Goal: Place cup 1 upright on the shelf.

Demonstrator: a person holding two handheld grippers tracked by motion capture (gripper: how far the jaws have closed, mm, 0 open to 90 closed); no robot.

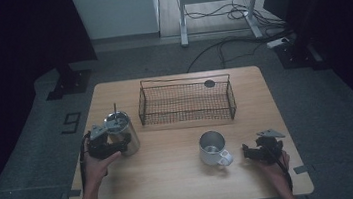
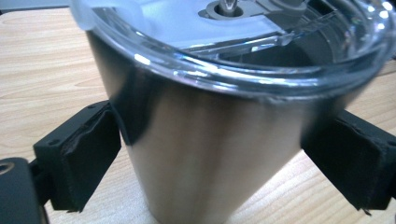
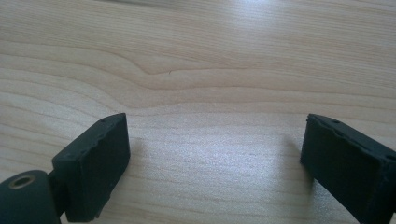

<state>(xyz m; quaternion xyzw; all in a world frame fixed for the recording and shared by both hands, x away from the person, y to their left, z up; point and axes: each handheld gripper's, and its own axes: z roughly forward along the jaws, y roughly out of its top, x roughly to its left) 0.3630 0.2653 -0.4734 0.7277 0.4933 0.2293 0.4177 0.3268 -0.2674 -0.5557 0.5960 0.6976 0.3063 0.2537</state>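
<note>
A steel tumbler point(image 1: 122, 132) with a clear lid and a straw stands on the left part of the wooden table point(image 1: 173, 180). My left gripper point(image 1: 118, 146) reaches around it from the near side. In the left gripper view the tumbler point(image 2: 205, 154) stands between the jaws of the left gripper point(image 2: 210, 158). Both pads point(image 2: 88, 149) lie close against its wall without squeezing it. A steel mug point(image 1: 213, 148) with a white handle stands right of centre. My right gripper point(image 1: 255, 152) lies just right of it, open over bare wood, with nothing between the jaws of the right gripper point(image 3: 215, 154).
A dark wire basket point(image 1: 186, 102) stands at the back middle of the table, with a small dark disc point(image 1: 209, 83) by its far rim. Cables and a desk frame lie on the floor beyond the table.
</note>
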